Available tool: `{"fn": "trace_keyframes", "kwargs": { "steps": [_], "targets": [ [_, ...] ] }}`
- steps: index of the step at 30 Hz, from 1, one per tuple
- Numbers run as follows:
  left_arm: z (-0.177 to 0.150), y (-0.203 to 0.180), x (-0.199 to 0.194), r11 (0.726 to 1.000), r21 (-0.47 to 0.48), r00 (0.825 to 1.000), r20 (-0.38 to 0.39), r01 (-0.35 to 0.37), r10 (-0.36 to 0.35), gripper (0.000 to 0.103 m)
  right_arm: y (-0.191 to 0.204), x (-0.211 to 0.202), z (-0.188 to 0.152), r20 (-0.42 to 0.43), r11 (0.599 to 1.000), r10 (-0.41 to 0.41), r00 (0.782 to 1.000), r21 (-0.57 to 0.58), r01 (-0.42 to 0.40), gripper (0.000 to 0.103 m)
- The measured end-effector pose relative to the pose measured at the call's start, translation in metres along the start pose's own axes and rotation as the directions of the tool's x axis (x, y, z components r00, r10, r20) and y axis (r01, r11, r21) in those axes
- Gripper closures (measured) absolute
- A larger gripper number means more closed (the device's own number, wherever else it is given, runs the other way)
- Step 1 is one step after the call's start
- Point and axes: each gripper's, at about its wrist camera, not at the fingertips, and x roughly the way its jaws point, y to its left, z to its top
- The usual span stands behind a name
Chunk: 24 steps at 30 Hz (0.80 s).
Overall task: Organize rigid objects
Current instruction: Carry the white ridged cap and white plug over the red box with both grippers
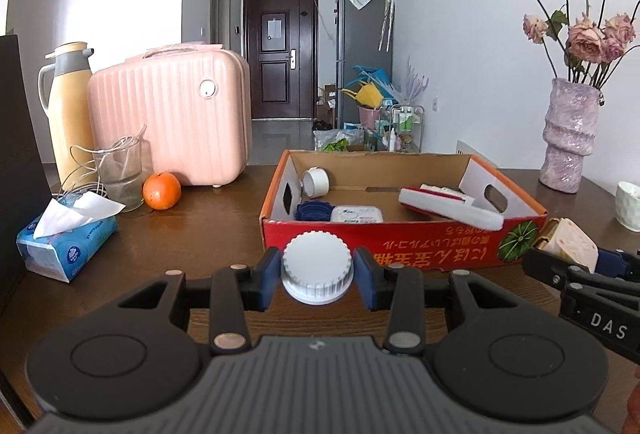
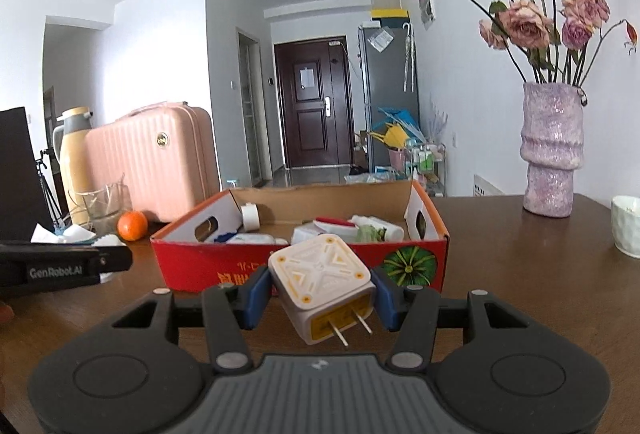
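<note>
My left gripper (image 1: 317,276) is shut on a white ribbed bottle cap (image 1: 317,266), held above the table just in front of the red cardboard box (image 1: 400,246). My right gripper (image 2: 320,292) is shut on a white plug adapter (image 2: 324,286) with its two prongs pointing toward the camera, also in front of the box (image 2: 224,270). The adapter shows at the right in the left wrist view (image 1: 570,244). Inside the box lie a tape roll (image 1: 315,182), a blue cap (image 1: 314,210), a white tin (image 1: 356,214) and a red and white brush (image 1: 448,203).
On the brown table stand a pink case (image 1: 172,113), a yellow thermos (image 1: 70,101), a glass with cables (image 1: 122,169), an orange (image 1: 161,190) and a tissue pack (image 1: 66,238) at the left. A purple vase with dried roses (image 1: 570,133) and a white cup (image 1: 628,205) stand at the right.
</note>
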Motion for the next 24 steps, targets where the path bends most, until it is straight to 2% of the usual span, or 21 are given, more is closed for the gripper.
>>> {"fn": "trace_keyframes", "kwargs": {
  "steps": [11,24],
  "targets": [
    [0.015,-0.008,0.003,1.000,-0.013,1.000,0.019,-0.003,0.004,0.062,0.001,0.006,0.021,0.047,1.000,0.012,0.999,-0.009,-0.012,0.050],
    [0.042,-0.015,0.028,0.997,-0.071,0.999,0.052,-0.012,0.015,0.062,0.002,0.037,0.045,0.093,1.000,0.022,0.995,0.005,-0.022,0.050]
  ]
}}
